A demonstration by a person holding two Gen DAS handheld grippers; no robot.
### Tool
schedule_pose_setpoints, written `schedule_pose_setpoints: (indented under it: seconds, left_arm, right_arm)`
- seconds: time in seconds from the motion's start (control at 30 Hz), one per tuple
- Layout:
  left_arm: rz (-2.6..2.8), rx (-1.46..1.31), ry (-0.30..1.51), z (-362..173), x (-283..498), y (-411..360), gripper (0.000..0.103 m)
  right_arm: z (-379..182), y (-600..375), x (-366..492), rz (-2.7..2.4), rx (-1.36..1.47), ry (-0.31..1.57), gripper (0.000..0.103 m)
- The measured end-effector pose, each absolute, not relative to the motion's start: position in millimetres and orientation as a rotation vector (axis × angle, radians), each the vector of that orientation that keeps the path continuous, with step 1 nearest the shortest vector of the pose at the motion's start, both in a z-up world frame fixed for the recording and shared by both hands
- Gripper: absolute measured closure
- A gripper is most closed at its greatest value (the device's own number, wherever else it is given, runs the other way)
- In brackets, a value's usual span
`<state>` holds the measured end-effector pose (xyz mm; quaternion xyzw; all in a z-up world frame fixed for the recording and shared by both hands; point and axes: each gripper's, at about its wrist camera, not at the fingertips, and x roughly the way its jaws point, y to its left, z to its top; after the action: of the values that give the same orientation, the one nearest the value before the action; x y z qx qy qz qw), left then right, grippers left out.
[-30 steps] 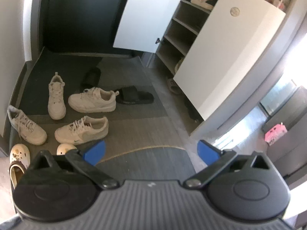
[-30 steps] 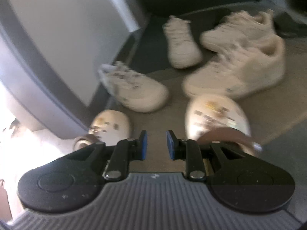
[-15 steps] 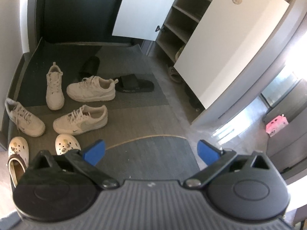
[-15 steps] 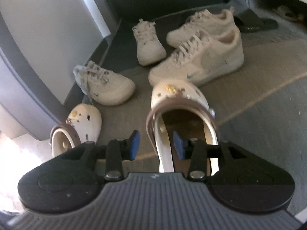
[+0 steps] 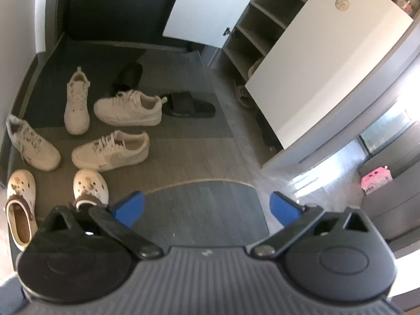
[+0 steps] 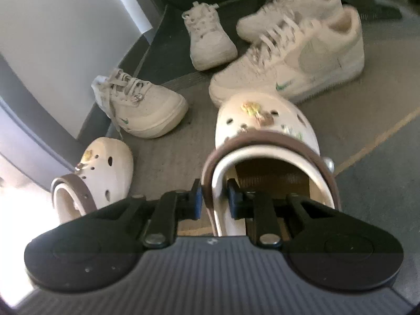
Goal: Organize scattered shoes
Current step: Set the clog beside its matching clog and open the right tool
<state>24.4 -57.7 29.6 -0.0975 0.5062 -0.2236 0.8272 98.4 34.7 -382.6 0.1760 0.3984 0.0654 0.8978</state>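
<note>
A cream clog (image 6: 262,131) with charms and a brown heel strap lies on the mat just ahead of my right gripper (image 6: 214,199). Its jaws are closing on the clog's left rim and strap, with the blue pads (image 6: 232,197) pressing from both sides. The matching clog (image 6: 105,165) lies to the left. Beyond them are several cream sneakers, one (image 6: 141,110) on the left and one (image 6: 302,60) on the right. In the left wrist view, my left gripper (image 5: 207,207) hangs open and empty above the mat, with both clogs (image 5: 90,186) at lower left.
An open shoe cabinet (image 5: 252,34) with shelves stands at upper right, its white door (image 5: 323,65) swung out. Two black slides (image 5: 189,105) lie beyond the sneakers. A wall runs along the left side. A pink box (image 5: 375,181) sits far right.
My right gripper came down to the nearer clog, opened around its left rim and closed on it. The left gripper sank slightly and stayed open.
</note>
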Motion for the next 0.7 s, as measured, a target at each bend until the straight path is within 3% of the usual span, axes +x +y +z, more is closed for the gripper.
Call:
schedule_pose_setpoints:
  seconds: [0.4,0.7]
  left_arm:
    - [-0.445,-0.236,1.047,33.1,26.0,-31.3,0.000]
    - [-0.361,-0.241,0.978,47.2,29.7,-0.5,0.000]
  right_arm:
    - [-377.4,100.1,118.3,0.242,0.341,0.827,0.084]
    - [-371.5,131.9,140.4,0.440,0.280,0.951,0.078]
